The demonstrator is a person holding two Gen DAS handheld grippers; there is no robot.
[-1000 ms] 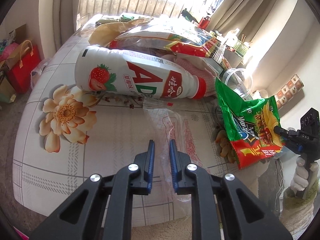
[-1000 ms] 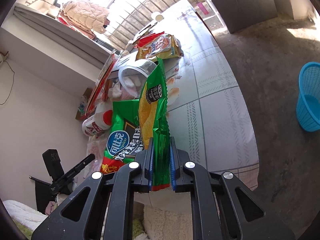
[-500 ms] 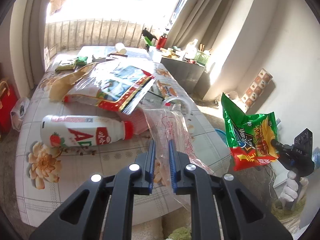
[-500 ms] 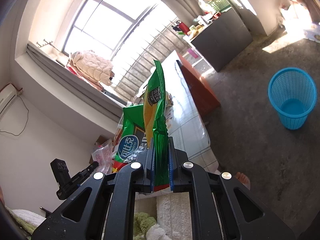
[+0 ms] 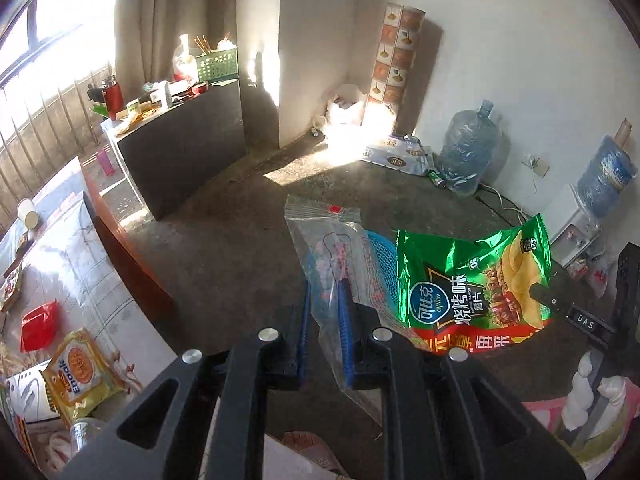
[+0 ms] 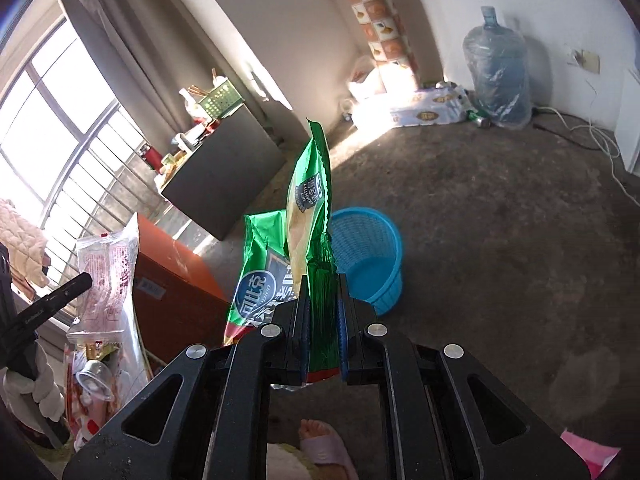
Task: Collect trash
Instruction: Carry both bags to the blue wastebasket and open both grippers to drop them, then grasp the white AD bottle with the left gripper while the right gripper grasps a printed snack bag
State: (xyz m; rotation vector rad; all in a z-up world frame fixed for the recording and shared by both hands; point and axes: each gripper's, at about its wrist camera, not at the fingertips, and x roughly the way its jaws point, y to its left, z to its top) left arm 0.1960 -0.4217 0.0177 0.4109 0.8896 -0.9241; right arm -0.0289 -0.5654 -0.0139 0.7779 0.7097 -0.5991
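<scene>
My left gripper [image 5: 324, 300] is shut on a clear plastic wrapper [image 5: 326, 248] with red print, which stands up between the blue pads. To its right hangs a green chip bag [image 5: 472, 280], pinched at its right edge by the other gripper's tip. In the right wrist view my right gripper [image 6: 323, 304] is shut on that green chip bag [image 6: 310, 208], held edge-on. A blue mesh basket [image 6: 368, 256] stands on the floor just beyond the bag. The clear wrapper [image 6: 108, 280] shows at the left there.
The table [image 5: 80, 264] with snack packets lies at left, an orange-brown edge facing the floor. A dark cabinet [image 5: 184, 144] stands behind it. Water jugs [image 5: 466, 156] and a paper-roll pack sit by the far wall. A slippered foot [image 6: 324, 444] is below the grippers.
Both grippers have swung away from the table toward the open floor, each carrying its piece of trash. The blue basket has come from the right edge to just behind the chip bag.
</scene>
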